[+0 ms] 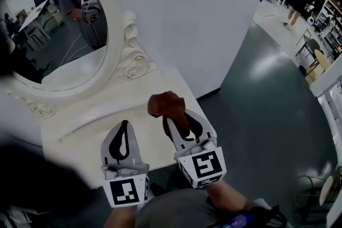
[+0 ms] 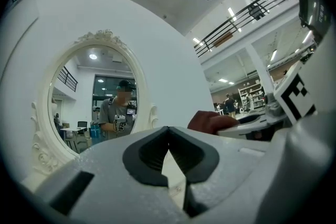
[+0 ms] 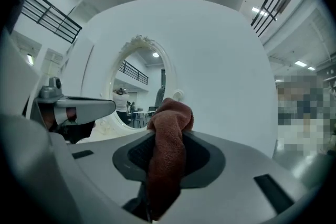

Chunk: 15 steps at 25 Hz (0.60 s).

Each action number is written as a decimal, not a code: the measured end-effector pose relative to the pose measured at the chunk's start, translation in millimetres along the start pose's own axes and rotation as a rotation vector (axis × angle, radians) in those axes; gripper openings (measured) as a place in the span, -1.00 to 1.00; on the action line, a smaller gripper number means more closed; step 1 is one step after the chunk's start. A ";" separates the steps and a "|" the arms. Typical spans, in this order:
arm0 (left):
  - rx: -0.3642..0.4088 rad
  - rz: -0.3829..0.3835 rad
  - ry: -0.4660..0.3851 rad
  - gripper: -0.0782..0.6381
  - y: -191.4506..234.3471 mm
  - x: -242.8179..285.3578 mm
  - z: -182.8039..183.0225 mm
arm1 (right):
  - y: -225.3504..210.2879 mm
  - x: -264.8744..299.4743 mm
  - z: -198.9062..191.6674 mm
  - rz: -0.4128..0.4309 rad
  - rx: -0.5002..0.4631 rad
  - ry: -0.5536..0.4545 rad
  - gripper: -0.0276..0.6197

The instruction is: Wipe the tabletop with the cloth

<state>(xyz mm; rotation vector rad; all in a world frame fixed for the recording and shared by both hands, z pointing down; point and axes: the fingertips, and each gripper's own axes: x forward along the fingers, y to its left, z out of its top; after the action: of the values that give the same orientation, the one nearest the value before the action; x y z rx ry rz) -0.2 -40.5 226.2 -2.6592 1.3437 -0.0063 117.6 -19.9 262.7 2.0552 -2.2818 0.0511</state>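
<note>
1. White tabletop (image 1: 85, 136) fills the lower left of my head view. An oval mirror (image 1: 59, 24) in an ornate white frame stands at its back, against a white wall (image 1: 187, 8). Dark green floor (image 1: 267, 115) runs off to the right.
2. My right gripper (image 1: 180, 121) sits at lower centre, with its jaws clamped on the rust-brown cloth (image 1: 165, 105).
3. In the right gripper view, the cloth (image 3: 168, 118) is pinched between the dark pads. One bunch bulges above them and a tail hangs below.
4. The cloth shows over the right end of the tabletop. I cannot tell from these views whether it touches the surface.
5. My left gripper (image 1: 125, 125) is just beside the right one, on its left, over the tabletop's front part.
6. In the left gripper view, its jaws meet at the tips with nothing between them.
7. The mirror reflects a person holding a gripper.
</note>
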 end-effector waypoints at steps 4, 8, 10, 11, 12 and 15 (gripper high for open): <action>0.001 0.028 0.010 -0.75 10.8 -15.4 -1.1 | 22.4 -2.8 0.0 0.032 -0.031 -0.011 -0.60; 0.001 0.046 -0.001 -0.75 18.4 -24.0 3.3 | 36.2 -4.5 0.7 0.046 -0.067 -0.011 -0.60; 0.000 0.051 -0.006 -0.75 20.7 -26.4 5.1 | 40.9 -4.3 1.7 0.050 -0.081 -0.013 -0.60; 0.000 0.052 -0.007 -0.75 21.5 -27.1 5.6 | 42.6 -4.0 2.4 0.053 -0.085 -0.014 -0.60; -0.002 0.053 -0.007 -0.75 22.2 -27.5 6.0 | 44.1 -3.5 3.2 0.056 -0.086 -0.016 -0.60; -0.004 0.054 -0.012 -0.75 24.1 -27.8 6.4 | 47.6 -1.6 5.3 0.062 -0.090 -0.023 -0.60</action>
<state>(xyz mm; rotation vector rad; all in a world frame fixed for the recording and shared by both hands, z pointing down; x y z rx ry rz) -35.6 -31.4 218.2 -2.6208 1.4129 0.0184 70.3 -13.6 258.4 1.9522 -2.3155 -0.0711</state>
